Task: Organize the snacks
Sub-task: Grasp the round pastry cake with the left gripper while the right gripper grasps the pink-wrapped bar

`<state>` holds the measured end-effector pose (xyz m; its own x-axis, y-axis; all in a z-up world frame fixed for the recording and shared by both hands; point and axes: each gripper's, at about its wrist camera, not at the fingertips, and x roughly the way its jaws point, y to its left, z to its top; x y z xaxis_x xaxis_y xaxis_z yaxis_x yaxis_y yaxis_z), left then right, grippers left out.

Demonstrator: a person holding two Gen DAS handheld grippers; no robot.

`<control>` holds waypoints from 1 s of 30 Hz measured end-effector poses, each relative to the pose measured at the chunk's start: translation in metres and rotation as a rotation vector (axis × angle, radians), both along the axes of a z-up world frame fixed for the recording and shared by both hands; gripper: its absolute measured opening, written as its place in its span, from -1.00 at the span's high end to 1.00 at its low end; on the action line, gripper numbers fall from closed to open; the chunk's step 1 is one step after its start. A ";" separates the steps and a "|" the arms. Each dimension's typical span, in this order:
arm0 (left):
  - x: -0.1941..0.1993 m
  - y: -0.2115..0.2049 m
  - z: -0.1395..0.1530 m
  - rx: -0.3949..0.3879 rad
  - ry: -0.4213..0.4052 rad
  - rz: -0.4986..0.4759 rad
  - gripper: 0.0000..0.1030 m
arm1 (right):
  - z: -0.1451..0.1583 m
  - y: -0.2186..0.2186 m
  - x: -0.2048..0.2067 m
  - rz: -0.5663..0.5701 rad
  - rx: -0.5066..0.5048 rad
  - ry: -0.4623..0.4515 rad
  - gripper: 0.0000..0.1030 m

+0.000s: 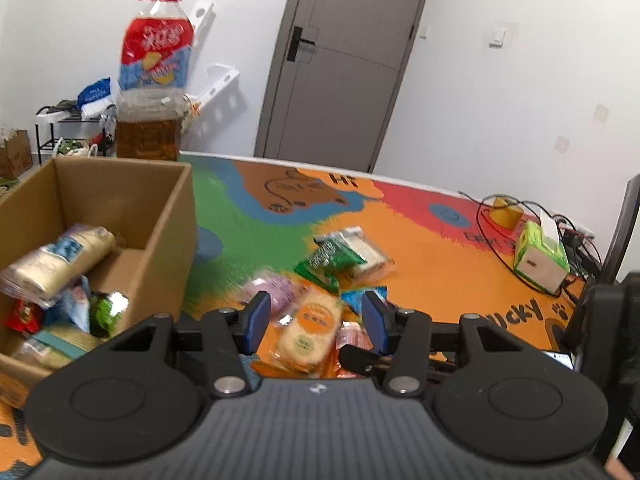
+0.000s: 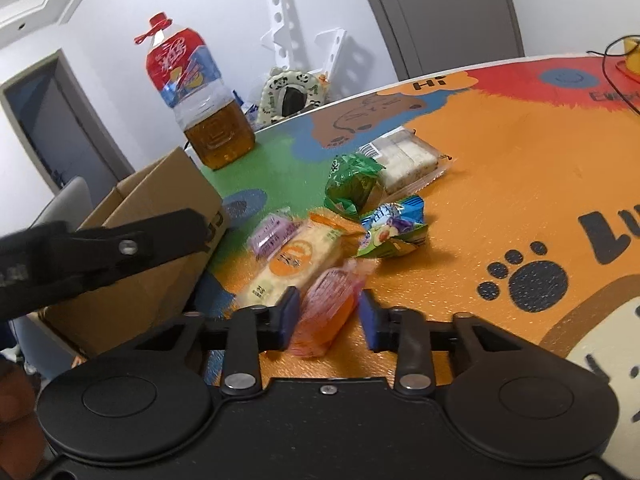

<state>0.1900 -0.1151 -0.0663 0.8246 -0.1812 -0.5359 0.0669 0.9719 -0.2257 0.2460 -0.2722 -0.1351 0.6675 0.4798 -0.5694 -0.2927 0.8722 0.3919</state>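
Observation:
Several snack packs lie on the colourful table. My left gripper (image 1: 316, 320) is open above a cream and orange cracker pack (image 1: 310, 330); the same pack shows in the right wrist view (image 2: 294, 266). My right gripper (image 2: 328, 314) is open, its jaws on either side of an orange-red pack (image 2: 326, 308), not closed on it. Beyond lie a purple pack (image 2: 272, 232), a green pack (image 2: 350, 188), a blue and green pack (image 2: 394, 228) and a clear pack of white cakes (image 2: 404, 156). A cardboard box (image 1: 160, 216) at the left holds several snacks.
A large oil bottle (image 1: 150, 80) stands behind the box. A green tissue box (image 1: 540, 254) and black cables (image 1: 500, 216) sit at the table's far right. The left gripper's body shows in the right wrist view (image 2: 100, 256), beside the box (image 2: 168, 200).

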 end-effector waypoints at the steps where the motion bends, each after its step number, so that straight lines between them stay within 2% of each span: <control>1: 0.002 -0.001 -0.003 -0.001 0.007 -0.001 0.04 | 0.001 -0.003 -0.001 -0.006 0.001 -0.002 0.55; 10: 0.019 -0.015 -0.027 0.001 0.058 -0.012 0.04 | 0.001 -0.034 -0.008 -0.078 -0.004 -0.011 0.59; 17: 0.031 -0.022 -0.041 0.072 0.053 0.009 0.04 | -0.001 -0.051 -0.012 -0.116 -0.005 -0.018 0.58; 20: 0.035 -0.020 -0.046 0.071 0.082 0.023 0.03 | -0.001 -0.053 -0.012 -0.129 0.001 -0.014 0.45; 26: 0.033 -0.023 -0.056 0.113 0.093 0.026 0.04 | -0.004 -0.040 -0.010 -0.097 -0.016 -0.026 0.37; 27: 0.032 -0.024 -0.056 0.115 0.095 0.024 0.05 | -0.004 -0.038 -0.011 -0.095 -0.024 -0.035 0.38; 29: 0.029 -0.024 -0.056 0.117 0.087 0.017 0.28 | -0.004 -0.036 -0.012 -0.089 -0.044 -0.040 0.40; 30: 0.028 -0.025 -0.056 0.115 0.084 0.010 0.34 | -0.003 -0.036 -0.012 -0.086 -0.050 -0.039 0.41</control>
<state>0.2180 -0.1399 -0.1224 0.7774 -0.1064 -0.6199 0.0427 0.9922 -0.1168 0.2339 -0.3081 -0.1381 0.7269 0.3915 -0.5642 -0.2302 0.9130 0.3368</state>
